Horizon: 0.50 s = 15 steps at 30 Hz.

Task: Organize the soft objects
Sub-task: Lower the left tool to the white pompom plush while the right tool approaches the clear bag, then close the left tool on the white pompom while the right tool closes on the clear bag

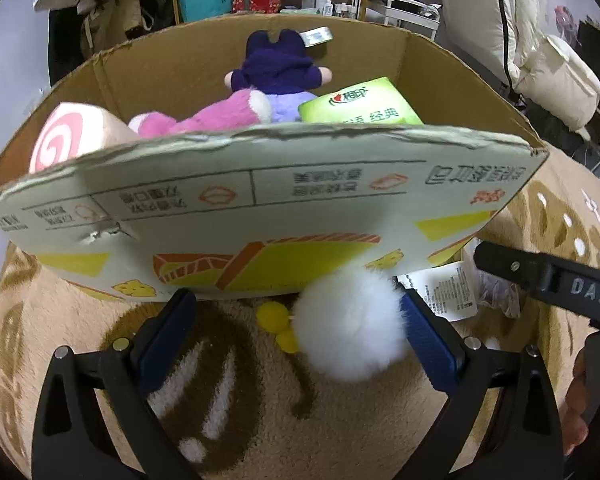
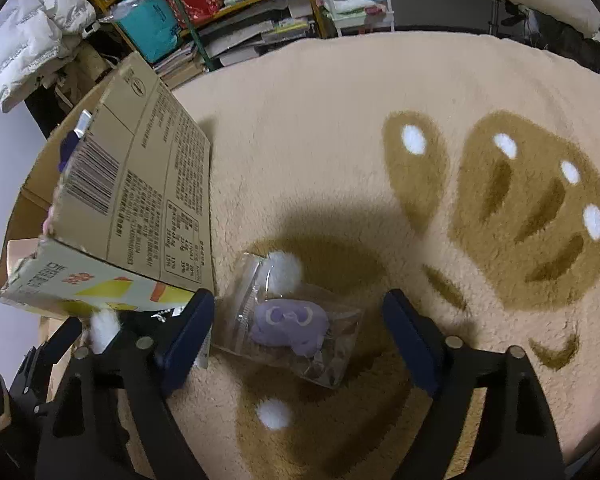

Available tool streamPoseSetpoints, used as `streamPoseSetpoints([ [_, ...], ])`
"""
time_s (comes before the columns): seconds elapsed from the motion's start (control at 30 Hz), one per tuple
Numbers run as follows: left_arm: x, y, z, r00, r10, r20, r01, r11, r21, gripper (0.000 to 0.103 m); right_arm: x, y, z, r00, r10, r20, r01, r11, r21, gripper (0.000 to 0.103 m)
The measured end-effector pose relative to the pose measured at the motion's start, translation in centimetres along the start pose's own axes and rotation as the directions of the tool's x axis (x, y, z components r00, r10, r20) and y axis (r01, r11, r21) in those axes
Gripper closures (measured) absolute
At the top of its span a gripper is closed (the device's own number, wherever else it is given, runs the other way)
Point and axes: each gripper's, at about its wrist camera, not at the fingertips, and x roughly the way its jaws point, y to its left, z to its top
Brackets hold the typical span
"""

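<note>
1. Left gripper (image 1: 296,320) fingers spread wide, white pompom (image 1: 350,326) between them against the right pad, not clamped.
2. Right gripper (image 2: 300,320) fingers apart, straddling the bagged purple plush (image 2: 290,326), no contact.
3. Both items on the rug (image 2: 320,120), just beside the cardboard box (image 1: 260,200).
4. Box holds pink plush (image 1: 216,114) and purple plush toy (image 1: 278,66).

Left tool (image 1: 296,320) and right tool (image 2: 298,320) gape, angled downward.

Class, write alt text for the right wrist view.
An open right hand-held gripper straddles a clear packet holding a purple plush on a beige rug. A cardboard box stands left, cluttered shelves behind.
</note>
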Motion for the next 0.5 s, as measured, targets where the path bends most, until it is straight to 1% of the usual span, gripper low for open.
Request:
streamPoseSetpoints([
  [0.03, 0.1, 0.1, 0.0, 1.000, -0.011, -0.007, 0.010, 1.000, -0.011, 0.009, 0.2, 0.1, 0.1, 1.000, -0.008, -0.005, 0.008, 1.000, -0.005, 0.019],
  [0.07, 0.2, 0.3, 0.0, 1.000, -0.023, -0.013, 0.023, 1.000, -0.020, 0.012, 0.3, 0.2, 0.1, 1.000, -0.018, -0.007, 0.018, 1.000, -0.012, 0.022],
  [0.13, 0.4, 0.5, 0.0, 0.998, -0.055, -0.026, 0.054, 0.998, -0.034, 0.018, 0.3, 0.3, 0.2, 1.000, -0.027, -0.008, 0.027, 0.999, -0.023, 0.023],
  [0.2, 0.4, 0.5, -0.1, 0.996, -0.081, -0.032, 0.079, 0.996, -0.045, 0.027, 0.3, 0.3, 0.2, 1.000, -0.030, -0.010, 0.030, 0.999, -0.027, 0.023],
  [0.23, 0.5, 0.6, -0.2, 0.995, -0.092, -0.034, 0.090, 0.995, -0.047, 0.029, 0.3, 0.3, 0.2, 1.000, -0.030, -0.011, 0.029, 0.999, -0.026, 0.023],
  [0.3, 0.5, 0.3, -0.5, 0.993, -0.110, -0.036, 0.108, 0.993, -0.043, 0.038, 0.3, 0.4, 0.3, 0.999, -0.030, -0.012, 0.030, 0.999, -0.025, 0.023],
  [0.37, 0.6, -0.1, -0.7, 0.992, -0.115, -0.044, 0.113, 0.993, -0.030, 0.041, 0.4, 0.3, 0.4, 0.999, -0.032, -0.013, 0.031, 0.999, -0.029, 0.023],
  [0.5, 0.5, -0.8, -0.8, 0.993, -0.110, -0.047, 0.110, 0.994, -0.007, 0.043, 0.5, 0.4, 0.3, 0.999, -0.037, -0.015, 0.036, 0.999, -0.040, 0.023],
])
